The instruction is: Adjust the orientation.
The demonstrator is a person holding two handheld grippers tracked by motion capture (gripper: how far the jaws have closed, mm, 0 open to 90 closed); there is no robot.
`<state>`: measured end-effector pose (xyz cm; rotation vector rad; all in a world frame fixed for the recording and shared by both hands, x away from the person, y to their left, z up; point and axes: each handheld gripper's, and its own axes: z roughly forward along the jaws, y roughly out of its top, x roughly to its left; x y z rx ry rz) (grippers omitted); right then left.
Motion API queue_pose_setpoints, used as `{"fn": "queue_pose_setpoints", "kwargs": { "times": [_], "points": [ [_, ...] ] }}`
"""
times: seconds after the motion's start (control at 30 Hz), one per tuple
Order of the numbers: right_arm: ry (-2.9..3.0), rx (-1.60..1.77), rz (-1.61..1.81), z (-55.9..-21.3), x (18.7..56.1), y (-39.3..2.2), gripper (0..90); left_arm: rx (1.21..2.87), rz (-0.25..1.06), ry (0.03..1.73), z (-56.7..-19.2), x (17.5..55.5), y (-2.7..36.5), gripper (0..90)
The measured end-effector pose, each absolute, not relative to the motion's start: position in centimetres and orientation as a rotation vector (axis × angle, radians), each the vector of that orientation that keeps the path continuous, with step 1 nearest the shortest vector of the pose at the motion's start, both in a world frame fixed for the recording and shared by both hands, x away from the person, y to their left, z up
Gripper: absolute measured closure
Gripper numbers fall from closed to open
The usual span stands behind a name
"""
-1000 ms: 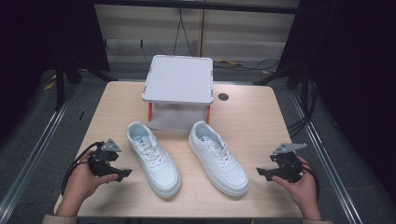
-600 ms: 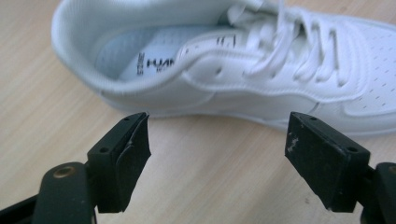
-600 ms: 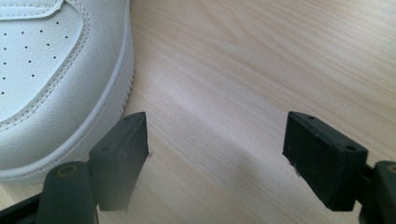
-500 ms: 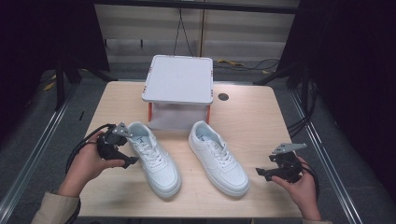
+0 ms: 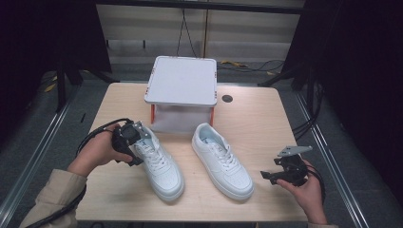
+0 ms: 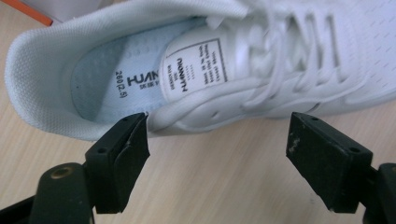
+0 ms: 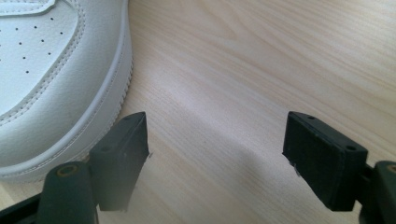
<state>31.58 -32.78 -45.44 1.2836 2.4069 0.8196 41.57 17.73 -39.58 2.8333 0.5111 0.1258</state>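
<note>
My left gripper (image 6: pixel 217 154) gapes wide, its jaws just short of the left shoe's (image 6: pixel 224 65) heel collar. My right gripper (image 7: pixel 217 158) is spread too, over bare table (image 7: pixel 243 60), the right shoe's (image 7: pixel 51 79) toe just beside one jaw.

two white sneakers (image 5: pixel 161 164) (image 5: pixel 222 160), one raised white stand (image 5: pixel 182 80), one table (image 5: pixel 256 128)

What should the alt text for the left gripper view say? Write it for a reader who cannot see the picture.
The open left tongs point at the collar of a white sneaker lying on a light wooden table, one black jaw just below the heel opening, the other apart from the shoe. The insole and a printed tongue label are visible, with white laces beyond.
</note>
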Motion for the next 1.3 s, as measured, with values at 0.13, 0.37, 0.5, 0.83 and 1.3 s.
{"fn": "queue_pose_setpoints", "kwargs": {
  "times": [0.13,0.37,0.5,0.83,1.3],
  "points": [
    [2.406,1.287,0.82,-45.6,31.6,-32.8,21.7,2.859,0.112,0.454,-40.4,42.4,17.3,20.0],
    [2.411,1.287,0.829,-45.7,31.6,-32.7,22.1,2.945,0.098,0.356,-40.3,43.3,16.8,25.4],
    [2.409,1.292,0.833,-45.7,31.6,-32.8,22.3,2.953,0.091,0.34,-40.2,43.5,16.8,29.2],
    [2.408,1.302,0.837,-45.9,31.7,-32.9,22.6,3.015,0.115,0.433,-39.3,43.3,17.3,60.0],
    [2.408,1.277,0.837,-45.7,31.7,-32.6,22.9,2.916,0.174,0.252,-38.2,43.8,18.4,46.0]
  ]
}}
